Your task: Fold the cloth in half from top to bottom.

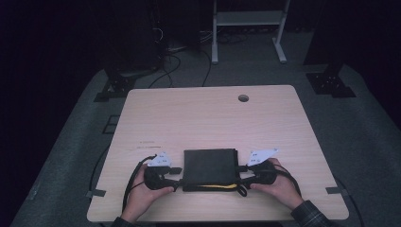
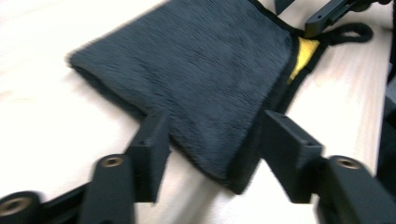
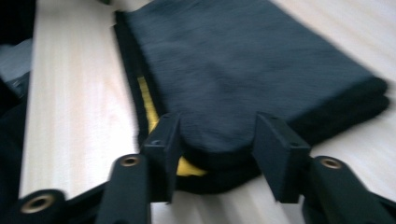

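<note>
Folded dark cloth [image 1: 209, 166] lying flat on the light wooden bench [image 1: 208, 118], near the person's edge and well short of the round cable hole [image 1: 243, 98]. The cloth is folded into a near-square stack of layers; a yellow tag [image 1: 222, 186] shows at its near edge, and a small black hanging loop [image 1: 241, 190] trails from the near right corner.

The left gripper [image 1: 176, 176] meets the cloth at its near left corner, the right gripper [image 1: 241, 171] at its near right corner, so that the 2 tools flank the stack symmetrically; this placement suits lifting or folding both corners together.

In the left gripper view, the fingers [image 2: 152, 149] stand spread, 1 on each side of the cloth corner [image 2: 233, 179], not yet closed on it. In the right gripper view, the fingers [image 3: 163, 140] are likewise spread around the rounded folded edge [image 3: 212, 140], with the yellow tag [image 3: 149, 109] just beside the left finger; motion blur makes it hard to say whether either finger touches the pile.

Judged step: both grippers are positioned to pinch the near corners, with the closing yet to come.
</note>
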{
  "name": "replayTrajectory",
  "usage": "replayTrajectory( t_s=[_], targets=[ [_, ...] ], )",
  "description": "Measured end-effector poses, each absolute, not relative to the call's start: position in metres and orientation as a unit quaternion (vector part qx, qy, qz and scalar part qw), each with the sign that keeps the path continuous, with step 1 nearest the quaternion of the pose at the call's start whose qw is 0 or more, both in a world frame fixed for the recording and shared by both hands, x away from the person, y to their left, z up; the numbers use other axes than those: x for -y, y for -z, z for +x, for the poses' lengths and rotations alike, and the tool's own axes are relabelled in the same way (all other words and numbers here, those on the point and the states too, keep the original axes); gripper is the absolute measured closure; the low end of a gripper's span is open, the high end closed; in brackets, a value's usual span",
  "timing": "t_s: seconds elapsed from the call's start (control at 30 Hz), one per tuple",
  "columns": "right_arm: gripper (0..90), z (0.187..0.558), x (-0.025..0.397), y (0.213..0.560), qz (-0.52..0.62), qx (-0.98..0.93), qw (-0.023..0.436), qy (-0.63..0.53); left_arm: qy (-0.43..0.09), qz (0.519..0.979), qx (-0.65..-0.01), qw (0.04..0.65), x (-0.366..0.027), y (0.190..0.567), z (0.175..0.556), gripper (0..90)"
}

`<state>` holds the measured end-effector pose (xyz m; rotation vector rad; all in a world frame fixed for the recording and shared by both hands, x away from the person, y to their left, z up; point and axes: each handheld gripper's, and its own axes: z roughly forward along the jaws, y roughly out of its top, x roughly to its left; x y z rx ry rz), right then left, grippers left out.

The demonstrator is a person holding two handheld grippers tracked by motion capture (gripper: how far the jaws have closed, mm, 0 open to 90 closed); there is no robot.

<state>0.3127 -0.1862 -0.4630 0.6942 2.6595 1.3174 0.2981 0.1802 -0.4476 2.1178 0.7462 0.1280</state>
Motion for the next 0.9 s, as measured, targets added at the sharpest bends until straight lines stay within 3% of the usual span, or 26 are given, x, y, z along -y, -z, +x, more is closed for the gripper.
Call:
replayTrajectory(
  t_s=[0.23, 0.43, 0.9],
  targets=[
    [37.1, 0.319, 0.212, 0.455, 0.278, -0.847, 0.089, -0.444, -0.101, 0.836, -0.323, 0.432, -0.199, 0.441, 0.298, 20.5],
    [30.1, 0.319, 0.239, 0.453, 0.313, -0.831, 0.108, -0.447, -0.124, 0.826, -0.349, 0.424, -0.219, 0.441, 0.297, 10.9],
    [19.7, 0.304, 0.303, 0.465, 0.399, -0.808, 0.139, -0.411, -0.167, 0.827, -0.405, 0.352, -0.264, 0.461, 0.290, 6.9]
  ],
)
